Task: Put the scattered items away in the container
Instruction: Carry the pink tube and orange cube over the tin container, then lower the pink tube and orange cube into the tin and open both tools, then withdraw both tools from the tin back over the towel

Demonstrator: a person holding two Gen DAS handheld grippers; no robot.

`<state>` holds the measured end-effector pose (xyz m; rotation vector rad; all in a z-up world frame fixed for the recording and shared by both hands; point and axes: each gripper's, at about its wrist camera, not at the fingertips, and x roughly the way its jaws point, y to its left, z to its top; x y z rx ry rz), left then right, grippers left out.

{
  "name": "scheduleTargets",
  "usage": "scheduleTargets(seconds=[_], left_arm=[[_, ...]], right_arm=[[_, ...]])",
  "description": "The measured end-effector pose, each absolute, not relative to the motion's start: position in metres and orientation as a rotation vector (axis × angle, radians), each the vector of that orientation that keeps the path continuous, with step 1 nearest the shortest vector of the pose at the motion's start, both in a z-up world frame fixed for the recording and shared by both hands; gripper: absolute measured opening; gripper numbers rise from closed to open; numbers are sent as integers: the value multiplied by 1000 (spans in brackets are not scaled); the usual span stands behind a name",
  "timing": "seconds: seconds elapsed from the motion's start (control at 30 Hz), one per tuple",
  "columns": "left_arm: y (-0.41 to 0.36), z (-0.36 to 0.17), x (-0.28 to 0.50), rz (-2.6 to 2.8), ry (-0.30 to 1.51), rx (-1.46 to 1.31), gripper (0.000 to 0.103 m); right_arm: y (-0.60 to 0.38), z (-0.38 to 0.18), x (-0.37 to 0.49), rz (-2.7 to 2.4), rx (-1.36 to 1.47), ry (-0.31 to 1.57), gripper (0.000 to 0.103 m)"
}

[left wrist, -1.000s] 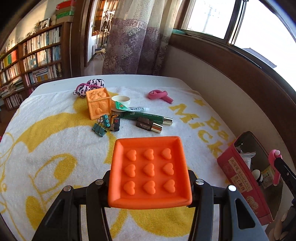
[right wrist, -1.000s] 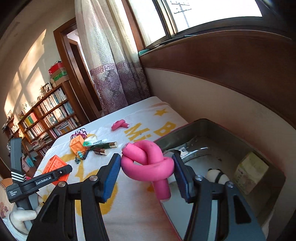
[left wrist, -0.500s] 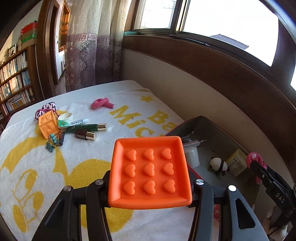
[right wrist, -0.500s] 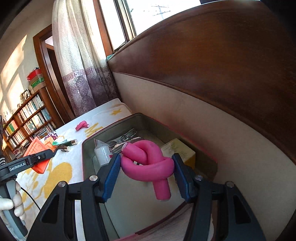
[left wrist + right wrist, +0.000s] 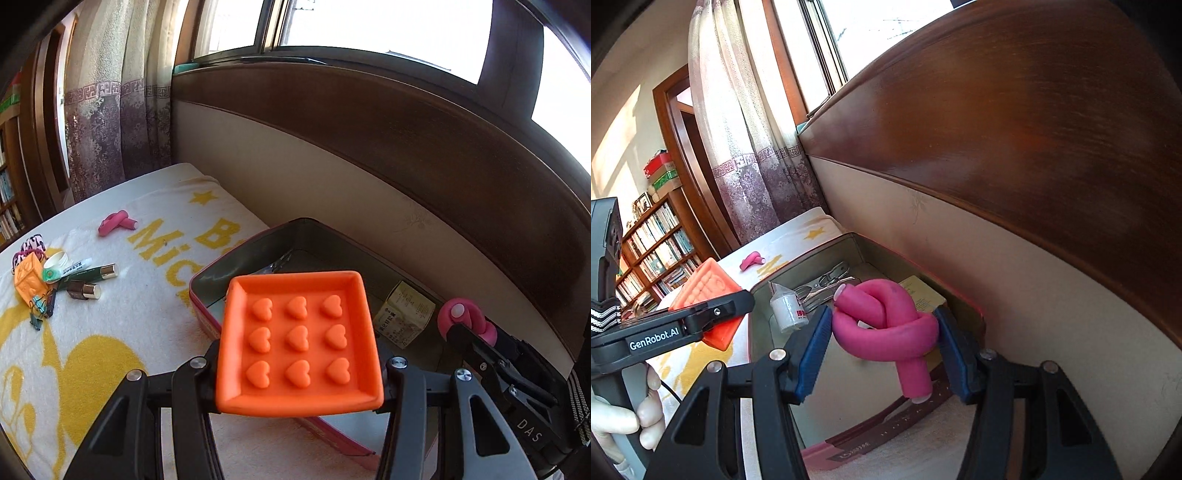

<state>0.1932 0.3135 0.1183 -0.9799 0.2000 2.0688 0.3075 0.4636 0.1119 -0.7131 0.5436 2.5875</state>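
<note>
While both tools hung over the tin box [image 5: 964, 317], the right gripper [image 5: 884, 332] squeezed the pink knot [image 5: 886, 321] above its middle, low in the frame. The left gripper [image 5: 299, 373] pinched the orange heart tray [image 5: 299, 339] over the box's near edge. More things waited on the towel [image 5: 110, 332], upper left. Much of the box floor was hidden.

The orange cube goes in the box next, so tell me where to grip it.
Take the orange cube across two opposite flat faces, coming from above. Favour its far-left sides: the binder clips and green tube crowd its right and near edges.
</note>
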Motion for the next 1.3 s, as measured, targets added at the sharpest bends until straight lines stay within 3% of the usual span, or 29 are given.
scheduleTargets(seconds=[0.3, 0.43, 1.3], left_arm=[[332, 111, 199, 2025, 242, -996, 55], [328, 112, 194, 2024, 207, -994, 65], [282, 100, 157, 2102, 103, -1064, 65]], right_arm=[[466, 111, 309, 2578, -709, 551, 61], [467, 111, 308, 2577, -709, 555, 61], [455, 115, 287, 2597, -721, 551, 67]])
